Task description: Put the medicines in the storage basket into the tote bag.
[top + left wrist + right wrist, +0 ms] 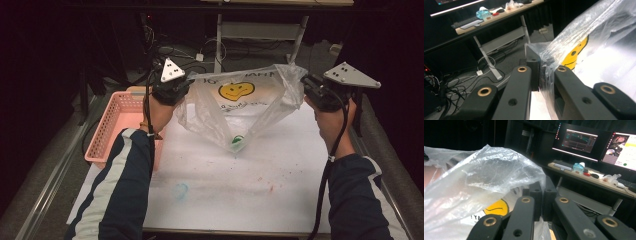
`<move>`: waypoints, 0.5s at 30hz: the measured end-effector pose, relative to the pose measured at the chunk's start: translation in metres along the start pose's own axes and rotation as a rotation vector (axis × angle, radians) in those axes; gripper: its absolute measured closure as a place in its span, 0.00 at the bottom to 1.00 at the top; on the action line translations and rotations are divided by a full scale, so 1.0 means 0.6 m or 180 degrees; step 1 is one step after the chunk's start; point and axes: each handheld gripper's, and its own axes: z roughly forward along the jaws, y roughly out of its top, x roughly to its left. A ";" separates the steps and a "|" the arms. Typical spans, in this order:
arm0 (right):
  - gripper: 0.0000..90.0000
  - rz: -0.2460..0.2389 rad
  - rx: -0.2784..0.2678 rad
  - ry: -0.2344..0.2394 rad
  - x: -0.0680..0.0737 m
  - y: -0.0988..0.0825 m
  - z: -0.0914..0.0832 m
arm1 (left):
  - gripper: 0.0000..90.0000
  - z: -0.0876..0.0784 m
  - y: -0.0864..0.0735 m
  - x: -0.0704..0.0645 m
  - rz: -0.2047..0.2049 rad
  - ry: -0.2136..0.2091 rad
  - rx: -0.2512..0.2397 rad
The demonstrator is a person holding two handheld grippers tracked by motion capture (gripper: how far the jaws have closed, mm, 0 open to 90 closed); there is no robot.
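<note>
Right now my two forearms come up from the near edge of the white table (240, 190), each hand carrying its tongs, and between them I hold a clear plastic bag (235, 107) spread wide and lifted off the surface. My left gripper (172, 85) has its jaws pinched on the bag's left top edge; in the left gripper view the film (554, 56) is caught right between the two black tips. My right gripper (317, 92) is clamped the same way on the right top corner, and in the right gripper view the tips meet with the crumpled plastic (486, 177) bunched against them. The bag sags into a point between my hands, and a small green thing (237, 142) sits in that lowest point, just above or touching the table; I cannot tell which. A yellow smiley print (236, 90) shows on the bag's far wall. Left of my left arm stands a pink basket (112, 125). Farther off lie the floor cables and a desk leg.

I judge this to be the holding-open or lifting step. The next move calls for keeping both pinches firm and moving the hands together, so the thin film neither slips nor tears.
</note>
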 end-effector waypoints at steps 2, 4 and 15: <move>1.00 0.0016 -0.0069 -0.0003 -0.001 0.009 -0.005 | 0.97 -0.006 0.010 0.000 0.0012 0.0009 -0.0055; 1.00 0.0051 -0.0137 0.0013 0.000 0.019 -0.013 | 0.97 -0.014 0.018 0.001 0.0032 0.0024 -0.0099; 1.00 0.0000 -0.0359 0.0075 0.013 0.070 -0.059 | 0.97 -0.069 0.065 0.003 -0.0031 -0.0013 -0.0372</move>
